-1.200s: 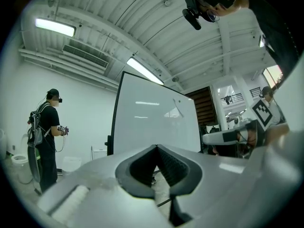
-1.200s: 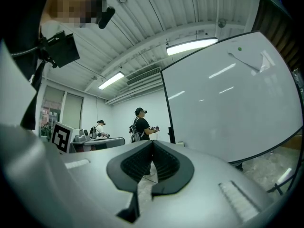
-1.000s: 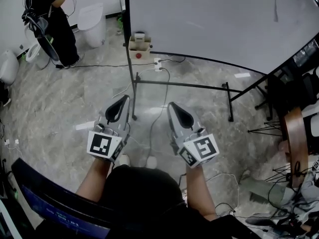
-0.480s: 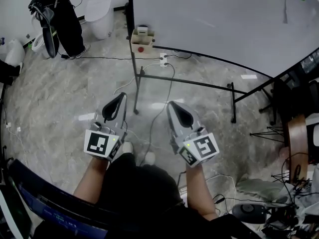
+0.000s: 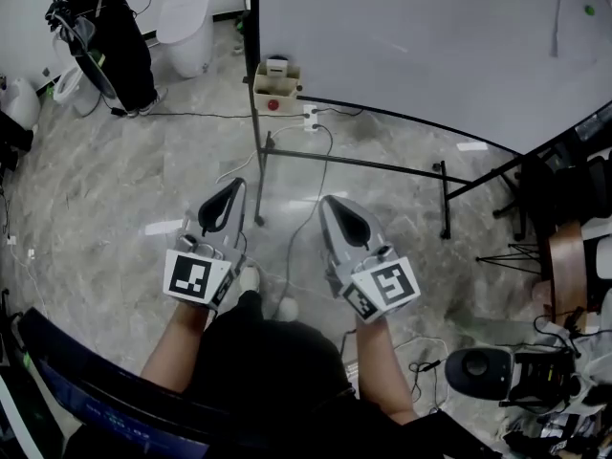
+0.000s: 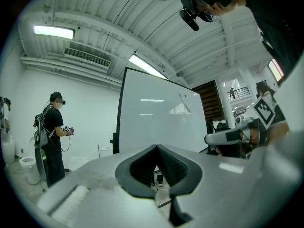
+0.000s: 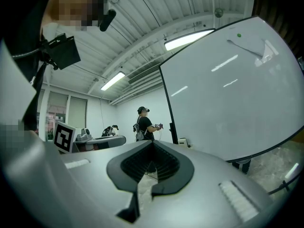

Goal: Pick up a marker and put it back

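I cannot pick out a marker in any view. My left gripper (image 5: pixel 236 185) and right gripper (image 5: pixel 326 202) are held side by side over the floor, pointing level toward a large whiteboard (image 5: pixel 411 36). On both, the jaws meet at the tips with nothing between them. In the left gripper view the left gripper (image 6: pixel 156 147) is shut and the whiteboard (image 6: pixel 156 113) stands ahead. The right gripper (image 7: pixel 152 144) is shut as well, with the whiteboard (image 7: pixel 228 94) to its right. A small open box (image 5: pixel 273 82) with a red item sits at the board's left post.
The board's black stand legs (image 5: pixel 354 163) and cables (image 5: pixel 306 218) cross the floor ahead. Another person (image 5: pixel 100 27) stands at the back left by a white bin (image 5: pixel 186 32). Dark furniture (image 5: pixel 564 189) and a round black device (image 5: pixel 473 371) are at the right.
The head view has shifted, bringing the round black device into sight at the lower right. Both grippers stay shut, side by side, at about the same place in the view.
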A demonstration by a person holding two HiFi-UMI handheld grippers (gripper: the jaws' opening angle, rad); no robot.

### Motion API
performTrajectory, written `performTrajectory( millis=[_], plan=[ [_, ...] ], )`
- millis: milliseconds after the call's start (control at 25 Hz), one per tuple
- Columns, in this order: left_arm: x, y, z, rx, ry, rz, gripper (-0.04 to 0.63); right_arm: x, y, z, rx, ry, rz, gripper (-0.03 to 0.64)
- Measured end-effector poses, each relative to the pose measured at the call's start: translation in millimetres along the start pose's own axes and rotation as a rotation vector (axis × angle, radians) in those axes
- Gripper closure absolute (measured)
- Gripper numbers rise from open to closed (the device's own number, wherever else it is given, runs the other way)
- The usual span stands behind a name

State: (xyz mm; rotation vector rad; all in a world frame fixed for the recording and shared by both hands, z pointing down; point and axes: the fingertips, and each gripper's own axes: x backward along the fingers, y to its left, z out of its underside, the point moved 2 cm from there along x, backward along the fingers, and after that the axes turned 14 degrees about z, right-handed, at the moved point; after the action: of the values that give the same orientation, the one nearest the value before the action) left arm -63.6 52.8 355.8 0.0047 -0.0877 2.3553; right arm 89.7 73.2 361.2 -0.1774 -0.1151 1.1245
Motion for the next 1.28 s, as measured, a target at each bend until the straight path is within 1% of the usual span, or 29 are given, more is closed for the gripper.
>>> performTrajectory(
  millis=[120,280,480,560,760,920,1000,1120,1160,1280],
  plan=[
    [-6,19,2,0.007,0.005,0.009,0.592,-18,4,-3,0.012,-0.001,0.017,0.607],
    [-13,51,4,0.028,-0.026,0.023,0.592,-44,10,-6,0.027,-0.007,0.043,0.607],
    [-23,83,8,0.025,-0.007,0.072,0.592,-76,19,-7,0.032,-0.014,0.075,0.607],
    [-25,93,8,0.024,-0.012,0.09,0.592,-86,24,-8,0.034,-0.018,0.086,0.607],
    [-28,115,15,0.027,-0.004,0.137,0.592,-110,28,0,0.029,-0.008,0.121,0.607],
    [-34,129,19,0.029,-0.018,0.167,0.592,-129,29,5,0.056,-0.006,0.147,0.607],
    [-35,135,20,0.04,-0.025,0.172,0.592,-140,30,5,0.071,-0.01,0.155,0.607],
    [-36,146,23,0.044,0.02,0.17,0.592,-152,31,2,0.093,-0.02,0.167,0.607],
    [-36,149,24,0.043,0.023,0.166,0.592,-154,30,2,0.097,-0.023,0.175,0.607],
    [-38,154,21,0.043,-0.009,0.17,0.592,-157,29,-1,0.102,-0.027,0.192,0.607]
  ],
)
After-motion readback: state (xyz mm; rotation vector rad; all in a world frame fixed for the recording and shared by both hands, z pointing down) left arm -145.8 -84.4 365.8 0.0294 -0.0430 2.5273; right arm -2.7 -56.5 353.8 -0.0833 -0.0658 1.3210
